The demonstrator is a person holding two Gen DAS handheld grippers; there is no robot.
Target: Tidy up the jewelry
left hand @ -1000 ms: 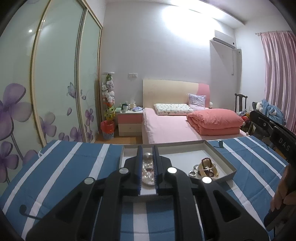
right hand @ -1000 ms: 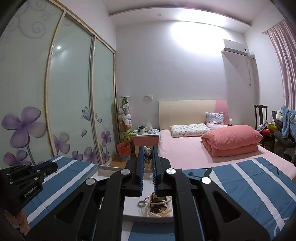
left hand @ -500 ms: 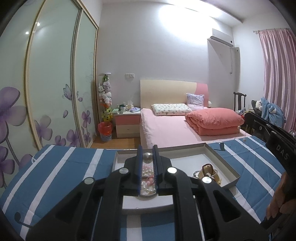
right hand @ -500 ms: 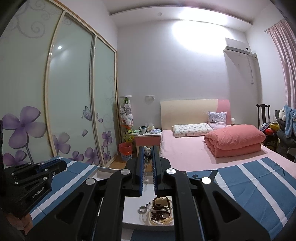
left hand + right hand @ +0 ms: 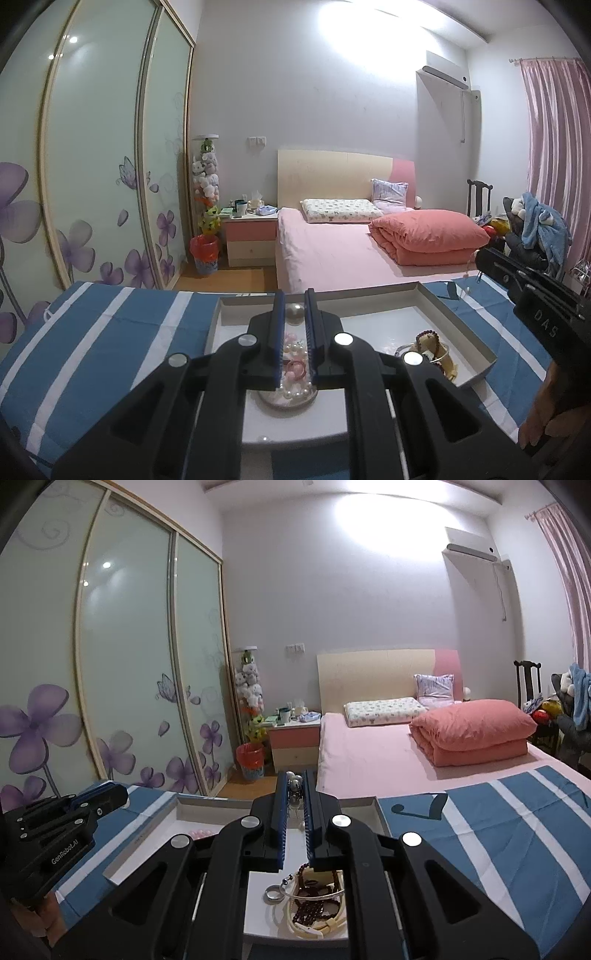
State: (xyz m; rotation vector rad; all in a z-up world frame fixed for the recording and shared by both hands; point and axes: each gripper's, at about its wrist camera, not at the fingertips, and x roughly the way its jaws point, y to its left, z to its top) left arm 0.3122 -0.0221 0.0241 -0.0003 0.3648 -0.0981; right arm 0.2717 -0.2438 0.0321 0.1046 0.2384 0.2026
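Blue-and-white striped cloth (image 5: 92, 332) is spread across the lower frame, a shallow white tray (image 5: 424, 295) set on it. Pearl-and-pink jewelry (image 5: 295, 384) is piled lower centre, a dark bead bracelet (image 5: 314, 908) toward the tray's right. Pearl beads (image 5: 294, 314) are pinched in the narrowed left gripper (image 5: 294, 321), metallic beads (image 5: 294, 794) in the right gripper (image 5: 294, 797).

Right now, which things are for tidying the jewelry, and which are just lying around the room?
For the job:
white tray
dish of pearls
dark bead bracelet
silver ring
left claw
right claw

Just lying about:
folded orange quilt
pillow
red bin
mug
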